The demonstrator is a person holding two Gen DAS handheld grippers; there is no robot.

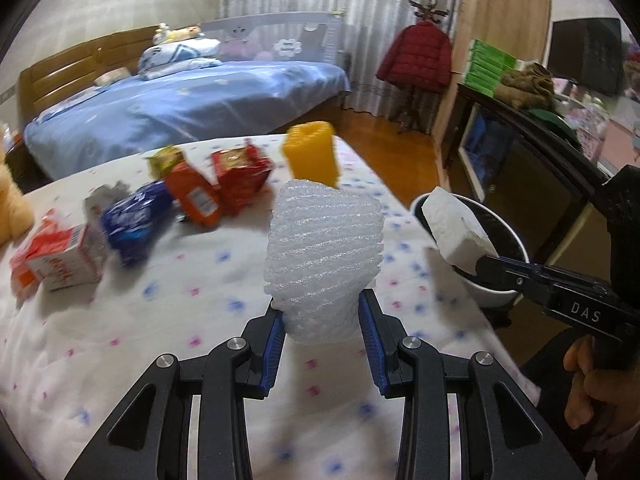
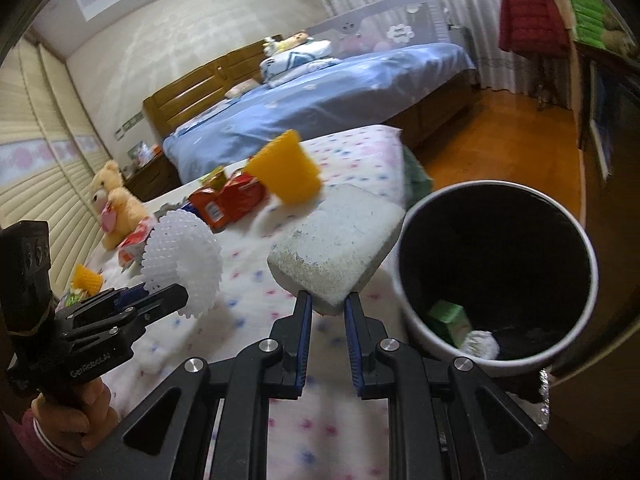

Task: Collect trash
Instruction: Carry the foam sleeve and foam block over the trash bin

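White foam net sleeve [image 1: 324, 256] pinched in left gripper [image 1: 322, 320]; right gripper [image 2: 326, 312] clamps styrofoam block [image 2: 336, 248] by its corner beside bin [image 2: 496, 360]. Thin grip, block may slip short of rim.

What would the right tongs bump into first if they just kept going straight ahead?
Probably the spotted bed cover. The right tongs slant downward, gripping a white foam block that would land first. The bin sits just to the right, so they might brush its rim; depth is hard to judge.
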